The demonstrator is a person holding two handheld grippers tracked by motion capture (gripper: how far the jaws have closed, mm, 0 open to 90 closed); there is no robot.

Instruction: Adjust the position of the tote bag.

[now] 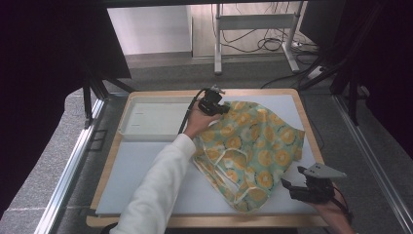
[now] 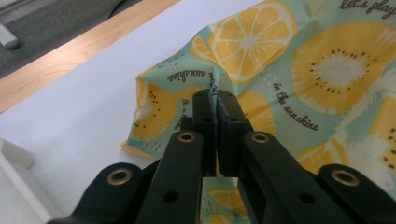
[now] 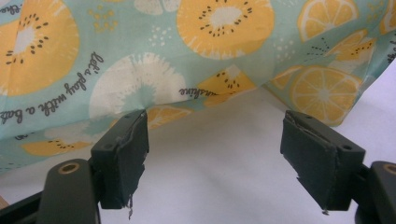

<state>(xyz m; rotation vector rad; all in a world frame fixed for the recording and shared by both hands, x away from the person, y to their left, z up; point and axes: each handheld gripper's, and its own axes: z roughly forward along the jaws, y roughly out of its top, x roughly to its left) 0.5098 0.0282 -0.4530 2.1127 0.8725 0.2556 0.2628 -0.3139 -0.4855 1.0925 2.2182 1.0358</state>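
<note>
On the bench (image 1: 146,165), seen from the high view, a fruit-print cloth (image 1: 253,146) lies rumpled, the left gripper (image 1: 221,108) at its far corner and the right gripper (image 1: 291,187) near its front edge. Left gripper view: jaws pinched on a cloth (image 2: 299,60) fold. Right gripper view: jaws wide, empty, just before the cloth (image 3: 140,56).

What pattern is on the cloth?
Yellow citrus and kiwi slices on pale teal cloth, clearest in the right gripper view.

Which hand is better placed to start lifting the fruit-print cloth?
Left. The left gripper is already shut on the far edge of the cloth, while the right gripper stands open just short of the near edge, holding nothing.
</note>
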